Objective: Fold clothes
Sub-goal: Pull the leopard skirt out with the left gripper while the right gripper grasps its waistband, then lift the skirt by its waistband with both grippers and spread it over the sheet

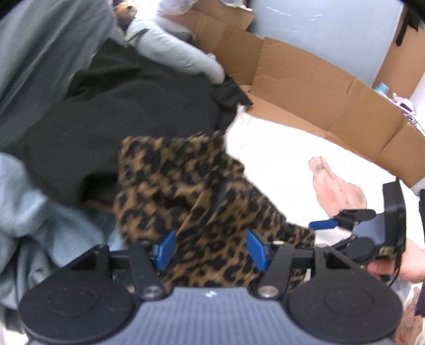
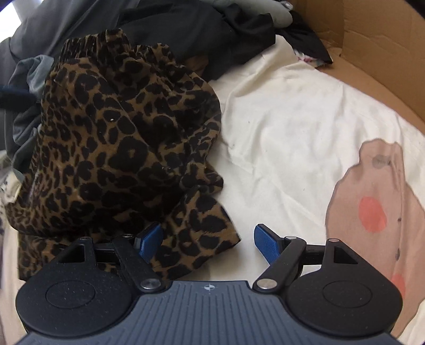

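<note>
A leopard-print garment lies crumpled on a white sheet. In the left wrist view my left gripper is open, and the fabric runs up between its blue pads without being pinched. My right gripper shows at the right edge, held by a hand. From the right wrist view, the leopard-print garment fills the left side. A corner of it lies between the wide-apart fingers of my right gripper, which is open, with its left pad against the cloth.
A pile of black clothes and grey clothes sits behind and left of the garment. Brown cardboard walls border the sheet on the far and right sides. The sheet carries a pink print. A teddy bear sits at the top.
</note>
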Demonstrator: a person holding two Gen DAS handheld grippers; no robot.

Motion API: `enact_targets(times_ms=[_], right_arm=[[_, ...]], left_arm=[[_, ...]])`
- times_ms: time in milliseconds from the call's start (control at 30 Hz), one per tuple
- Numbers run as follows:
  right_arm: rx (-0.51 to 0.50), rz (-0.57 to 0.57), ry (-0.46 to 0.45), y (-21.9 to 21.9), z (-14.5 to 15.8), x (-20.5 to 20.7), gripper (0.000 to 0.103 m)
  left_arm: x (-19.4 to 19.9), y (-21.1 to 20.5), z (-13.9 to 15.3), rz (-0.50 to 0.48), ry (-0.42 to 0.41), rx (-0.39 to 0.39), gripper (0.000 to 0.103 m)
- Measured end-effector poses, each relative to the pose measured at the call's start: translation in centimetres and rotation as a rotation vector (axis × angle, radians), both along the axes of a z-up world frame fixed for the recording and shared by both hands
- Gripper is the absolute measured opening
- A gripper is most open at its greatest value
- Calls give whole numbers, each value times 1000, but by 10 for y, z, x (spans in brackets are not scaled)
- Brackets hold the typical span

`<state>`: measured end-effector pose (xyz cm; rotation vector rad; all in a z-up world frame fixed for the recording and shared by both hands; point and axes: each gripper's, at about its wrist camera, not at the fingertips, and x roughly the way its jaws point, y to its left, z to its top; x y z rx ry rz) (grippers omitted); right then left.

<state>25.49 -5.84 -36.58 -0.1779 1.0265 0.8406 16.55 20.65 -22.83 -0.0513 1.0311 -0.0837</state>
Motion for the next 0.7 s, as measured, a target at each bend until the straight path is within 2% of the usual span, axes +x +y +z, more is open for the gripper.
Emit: enact_targets(times_ms=[300, 333, 367, 433, 467, 500, 533, 567, 700], right_arm=[[6, 53, 5, 9, -8, 2, 78], [9, 52, 14, 10, -9, 2, 75], [5, 53, 20, 11, -10, 2, 70], [0, 52, 35, 13, -11, 2, 31], [7, 47, 47, 12, -10, 3, 22], [14, 41, 59, 10, -9, 3, 6], [20, 35, 71, 9, -8, 4, 5], [22, 35, 76, 8, -6, 3, 4], [8, 19, 86, -1, 0, -3, 3]], left_arm=[[27, -17, -14, -22, -15, -31, 62], [27, -16, -15, -19, -16, -36, 62], [28, -16, -16, -16, -17, -40, 62], [28, -16, -18, -10, -19, -48, 55], [28, -16, -19, -7, -20, -53, 41], [29, -16, -20, -4, -21, -57, 17], [29, -16, -21, -1, -22, -61, 5], [29, -15, -22, 2, -23, -65, 2], [29, -15, -23, 14, -32, -81, 1]])
